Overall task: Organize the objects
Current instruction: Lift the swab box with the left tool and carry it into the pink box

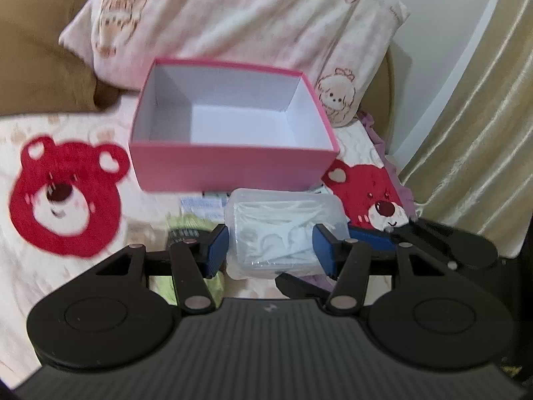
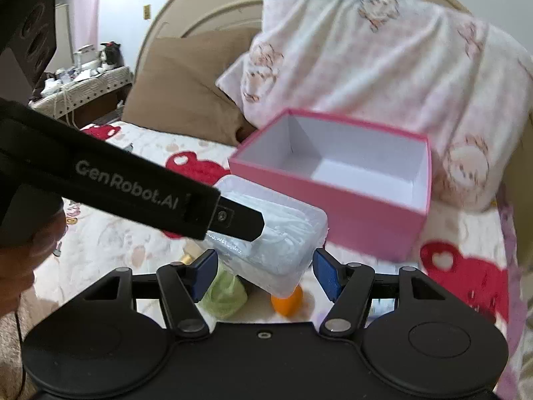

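both hand-held grippers, left [image 1: 270, 250] and right [image 2: 265, 275], clamp one clear plastic container [image 1: 283, 233] before a pink box [image 1: 233, 166]

The pink box [image 1: 233, 163] stands open at frame centre in the left wrist view; its interior is unobstructed from above. A printed pillow [image 1: 233, 16] lies directly behind its rear wall at the top of the frame, a brown cushion [image 1: 36, 53] at upper left. A clear plastic container [image 1: 283, 230] occupies the space in front of the box. Open bedspread [image 1: 50, 273] extends at left. In the right wrist view, a green item [image 2: 226, 293] and an orange object [image 2: 288, 303] lie beneath the container, lower centre.
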A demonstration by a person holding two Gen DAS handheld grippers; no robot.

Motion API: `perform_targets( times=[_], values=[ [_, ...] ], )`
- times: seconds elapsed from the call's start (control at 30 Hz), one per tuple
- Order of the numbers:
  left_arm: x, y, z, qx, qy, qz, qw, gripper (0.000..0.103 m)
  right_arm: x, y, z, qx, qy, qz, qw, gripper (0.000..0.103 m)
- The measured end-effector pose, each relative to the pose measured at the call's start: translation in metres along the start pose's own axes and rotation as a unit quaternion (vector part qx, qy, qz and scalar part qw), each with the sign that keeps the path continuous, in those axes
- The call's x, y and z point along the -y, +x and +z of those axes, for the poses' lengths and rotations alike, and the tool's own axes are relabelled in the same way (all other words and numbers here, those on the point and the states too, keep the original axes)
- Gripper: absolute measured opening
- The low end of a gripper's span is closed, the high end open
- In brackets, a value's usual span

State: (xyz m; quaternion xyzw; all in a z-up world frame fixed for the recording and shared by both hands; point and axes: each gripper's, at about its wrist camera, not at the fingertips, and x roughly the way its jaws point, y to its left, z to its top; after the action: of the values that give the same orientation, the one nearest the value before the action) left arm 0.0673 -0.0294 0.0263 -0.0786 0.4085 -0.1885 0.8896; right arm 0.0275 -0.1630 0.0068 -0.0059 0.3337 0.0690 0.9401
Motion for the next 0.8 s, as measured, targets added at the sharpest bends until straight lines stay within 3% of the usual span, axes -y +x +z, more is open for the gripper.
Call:
perform_targets(
  times=[0.17, 0.4, 0.63, 0.8],
  values=[
    [-0.005, -0.012, 0.027, 0.006, 0.009, 0.007, 0.9999, 0.054, -0.003, 0.001, 0.032, 0.003, -0.023, 0.004, 1.0, 0.068],
    [-0.017, -0.008, 0.077, 0.018, 0.015, -0.014, 0.9996, 0.056, 0.01, 0.009, 0.084, 0.006, -0.063, 0.001, 0.998, 0.068],
    [-0.032, 0.037, 0.11, -0.003, -0.008, -0.053, 0.9985, 0.054, 0.043, 0.028, 0.112, 0.004, -0.096, -0.008, 0.995, 0.068],
    [-0.041, 0.083, 0.132, -0.015, -0.008, -0.057, 0.9983, 0.054, 0.078, 0.067, 0.12, -0.019, -0.062, -0.011, 0.998, 0.063]
  ],
)
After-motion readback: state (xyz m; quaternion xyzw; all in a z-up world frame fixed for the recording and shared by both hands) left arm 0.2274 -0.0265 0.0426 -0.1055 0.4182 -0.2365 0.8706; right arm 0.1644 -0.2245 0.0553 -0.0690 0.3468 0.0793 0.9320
